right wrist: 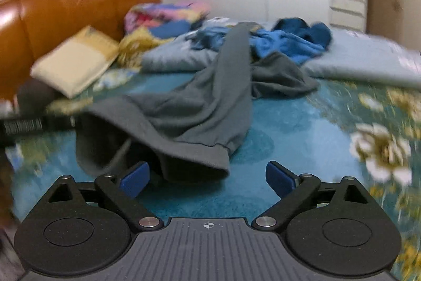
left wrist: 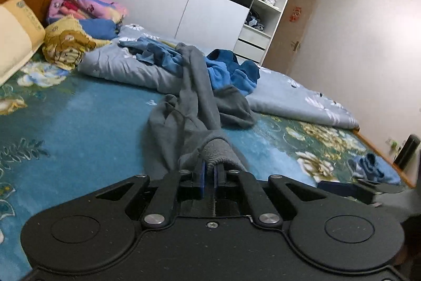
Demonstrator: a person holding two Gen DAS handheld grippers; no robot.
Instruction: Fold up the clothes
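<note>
Lettering [left wrist: 31, 18] on pillow [left wrist: 15, 40], illegible

Trousers [right wrist: 210, 96] on bed [right wrist: 302, 128], before quilt [right wrist: 368, 62]

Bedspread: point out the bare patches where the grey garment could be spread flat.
Bare teal bedspread lies between the yellow pillow and the grey garment. Another patch sits right of the garment, before the grey quilt. The quilt is crowded with blue clothes.
</note>
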